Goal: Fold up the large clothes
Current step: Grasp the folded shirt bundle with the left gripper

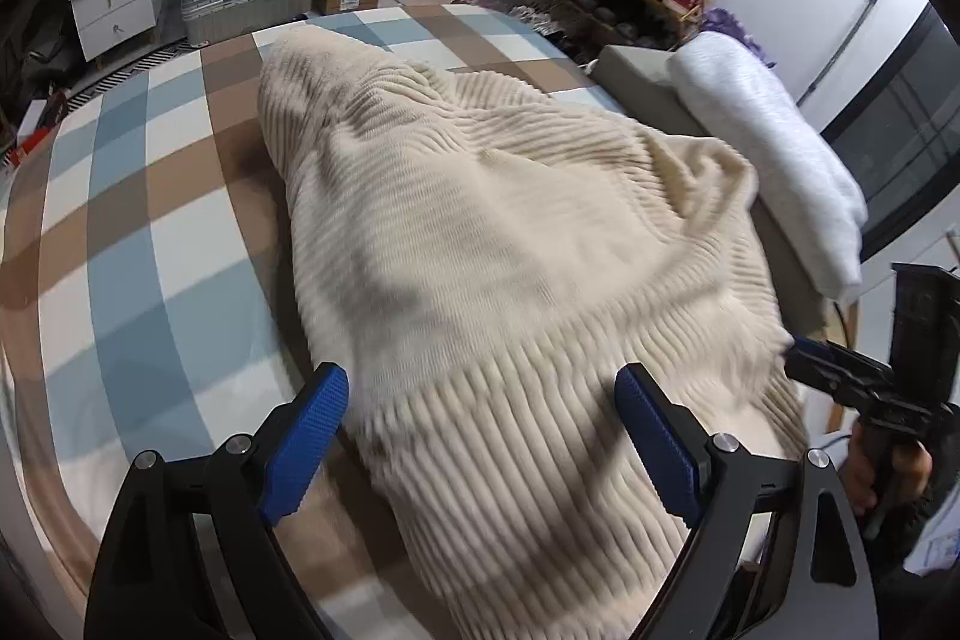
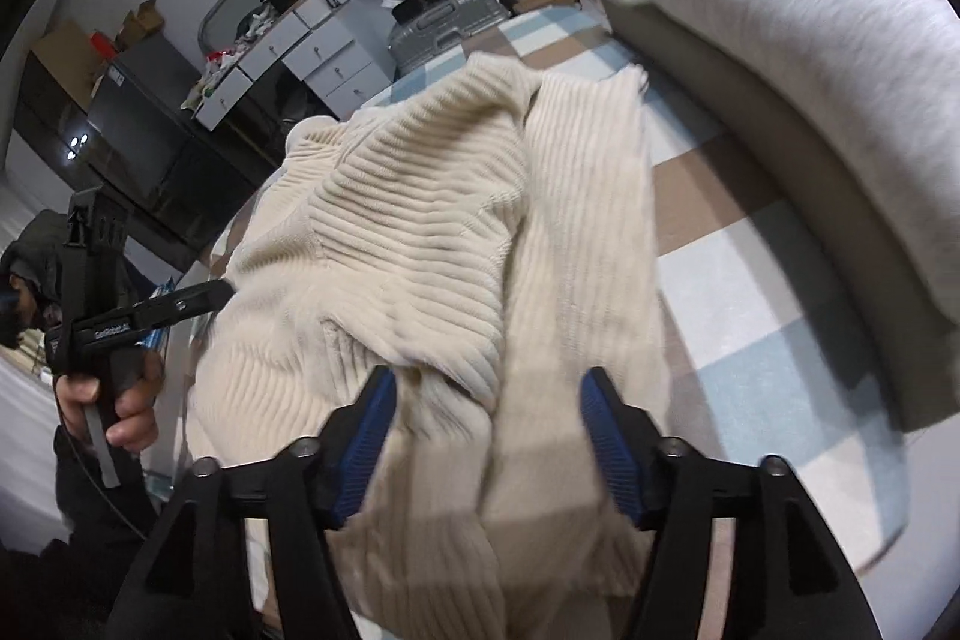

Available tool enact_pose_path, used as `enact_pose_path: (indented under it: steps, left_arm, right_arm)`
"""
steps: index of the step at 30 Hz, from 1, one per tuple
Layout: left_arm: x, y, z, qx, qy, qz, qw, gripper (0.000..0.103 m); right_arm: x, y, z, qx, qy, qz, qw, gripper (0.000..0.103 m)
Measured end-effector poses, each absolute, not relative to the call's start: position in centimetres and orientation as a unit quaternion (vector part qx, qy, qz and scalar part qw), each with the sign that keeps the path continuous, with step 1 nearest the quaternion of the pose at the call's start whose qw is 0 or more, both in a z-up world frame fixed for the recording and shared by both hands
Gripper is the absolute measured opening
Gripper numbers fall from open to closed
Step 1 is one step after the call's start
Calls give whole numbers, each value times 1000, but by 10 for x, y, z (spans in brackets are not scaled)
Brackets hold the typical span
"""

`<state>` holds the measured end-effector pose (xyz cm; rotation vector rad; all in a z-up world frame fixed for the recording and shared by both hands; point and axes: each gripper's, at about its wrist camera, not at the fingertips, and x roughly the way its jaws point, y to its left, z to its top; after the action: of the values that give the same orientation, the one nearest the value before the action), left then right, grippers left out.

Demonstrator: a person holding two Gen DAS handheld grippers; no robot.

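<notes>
A cream ribbed knit sweater (image 1: 510, 244) lies bunched in a long heap on the blue, brown and white checked bed cover (image 1: 150, 232), running from the near edge toward the far end and closer to the side where a folded pale grey blanket (image 1: 774, 148) rests on a grey cushion (image 1: 648, 82). The left gripper (image 1: 480, 436) hangs over the sweater's near end with its blue-padded jaws wide apart, clamping nothing. The right gripper (image 2: 486, 436) has its jaws apart too, ribbed fabric lying between the pads without being pinched.
</notes>
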<state>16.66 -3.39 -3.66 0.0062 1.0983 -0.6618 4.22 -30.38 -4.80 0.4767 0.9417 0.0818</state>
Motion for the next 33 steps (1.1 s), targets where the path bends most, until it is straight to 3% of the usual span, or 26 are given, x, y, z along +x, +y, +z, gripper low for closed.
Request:
enact_pose_path:
  steps: [6,11,15,16,17,19,22,24,33]
  left_arm:
    - [117,-30,-39,19,512,-349,785,88]
    - [104,-40,-60,66,535,-323,778,88]
    - [100,-49,-62,91,533,-306,783,88]
    - [99,-52,-62,97,531,-304,785,89]
    - [99,-54,-63,101,530,-302,786,89]
    - [99,-56,-64,103,531,-300,786,89]
    - [98,-53,-60,102,527,-303,787,88]
    - [99,-48,-54,93,519,-309,792,88]
    - [143,-29,-57,-36,530,-331,780,88]
  right_arm:
    - [8,-286,-53,200,458,66,864,70]
    - [1,-285,-76,221,482,61,846,56]
    - [-6,-289,-81,242,479,58,842,54]
    - [-6,-288,-80,236,478,57,844,52]
    - [-7,-287,-79,228,478,55,847,43]
    - [-8,-290,-74,221,476,59,849,41]
    - [-9,-298,-61,219,455,63,861,48]
    - [-6,-307,-59,229,441,62,866,78]
    - [48,-355,-95,330,447,88,826,79]
